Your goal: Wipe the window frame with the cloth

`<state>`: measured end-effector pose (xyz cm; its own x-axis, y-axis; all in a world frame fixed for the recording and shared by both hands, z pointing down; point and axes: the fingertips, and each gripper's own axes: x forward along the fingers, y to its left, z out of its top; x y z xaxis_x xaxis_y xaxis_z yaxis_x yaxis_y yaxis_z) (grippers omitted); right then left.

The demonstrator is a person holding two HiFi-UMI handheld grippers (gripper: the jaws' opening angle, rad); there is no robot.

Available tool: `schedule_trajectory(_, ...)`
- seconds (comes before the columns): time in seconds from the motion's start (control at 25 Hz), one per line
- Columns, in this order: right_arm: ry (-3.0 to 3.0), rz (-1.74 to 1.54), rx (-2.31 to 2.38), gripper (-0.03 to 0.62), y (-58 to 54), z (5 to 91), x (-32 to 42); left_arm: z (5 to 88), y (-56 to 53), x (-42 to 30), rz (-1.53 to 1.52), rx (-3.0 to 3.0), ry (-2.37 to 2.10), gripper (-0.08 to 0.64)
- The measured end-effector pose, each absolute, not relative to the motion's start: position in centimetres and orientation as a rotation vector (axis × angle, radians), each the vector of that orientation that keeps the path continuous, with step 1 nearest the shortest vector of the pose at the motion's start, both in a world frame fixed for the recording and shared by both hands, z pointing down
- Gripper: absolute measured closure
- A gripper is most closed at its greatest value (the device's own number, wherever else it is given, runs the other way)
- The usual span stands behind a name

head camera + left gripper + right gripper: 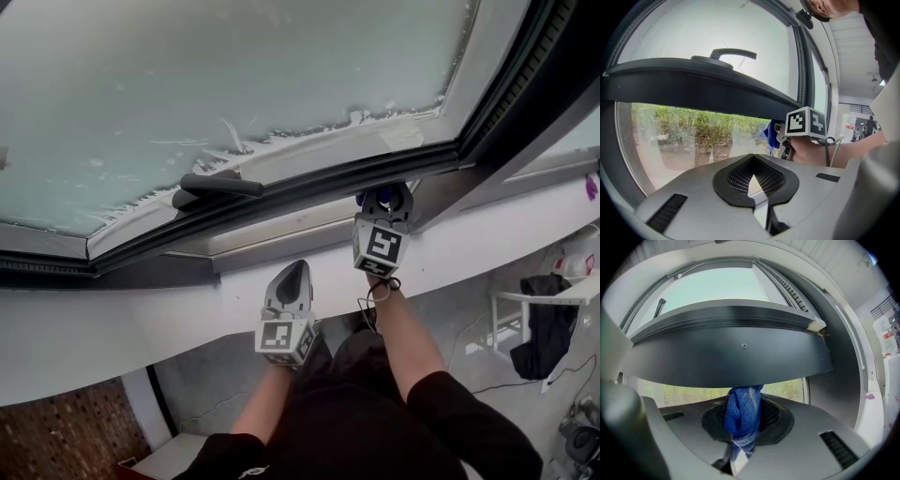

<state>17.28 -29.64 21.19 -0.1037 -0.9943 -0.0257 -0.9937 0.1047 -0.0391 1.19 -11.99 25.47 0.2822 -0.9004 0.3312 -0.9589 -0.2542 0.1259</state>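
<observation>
A blue cloth (742, 415) is bunched between the jaws of my right gripper (742, 430), which is shut on it. The cloth's top presses against the underside of the dark window frame (731, 348). In the head view the right gripper (383, 198) points up at the lower rail of the tilted sash (309, 192), with a bit of blue cloth (361, 199) showing beside it. My left gripper (294, 274) hangs lower, over the white sill (112, 328), shut and holding nothing. From the left gripper (753, 179) I see the cloth (772, 133) at the right gripper's marker cube (806, 123).
A black window handle (221, 185) lies along the sash left of the right gripper. The frosted pane (216, 84) fills the top of the head view. Below the sill are a white stool with dark clothing (548, 323), cables and a grey floor.
</observation>
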Motion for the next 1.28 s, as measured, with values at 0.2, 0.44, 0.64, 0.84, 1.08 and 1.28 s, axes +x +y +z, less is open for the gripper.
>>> schedule_trajectory(0.2, 2.327, 0.018, -2.047, 0.555, -29.2, 21.0, 15.7, 25.5, -11.4, 0.3, 0.252, 2.244, -1.709, 0.555)
schedule_trajectory(0.44, 2.355, 0.027, -2.012, 0.555, -28.7, 21.2, 13.7, 25.4, -11.0, -1.2, 0.251, 2.213, -1.737, 0.555)
schedule_trajectory(0.64, 2.387, 0.057, -1.972, 0.555, -28.3, 20.7, 11.6, 25.5, -10.5, -2.5, 0.222, 2.197, -1.762, 0.555)
schedule_trajectory(0.84, 2.416, 0.059, -1.946, 0.555, -27.7, 20.7, 9.8, 25.6, -9.9, -3.7, 0.211, 2.181, -1.782, 0.555)
schedule_trajectory(1.08, 2.457, 0.092, -1.914, 0.555, -27.2, 20.7, 7.9, 25.6, -9.5, -5.0, 0.196, 2.16, -1.805, 0.555)
schedule_trajectory(1.28, 2.506, 0.101, -1.872, 0.555, -26.6, 20.7, 5.7, 25.5, -9.0, -5.9, 0.188, 2.147, -1.818, 0.555)
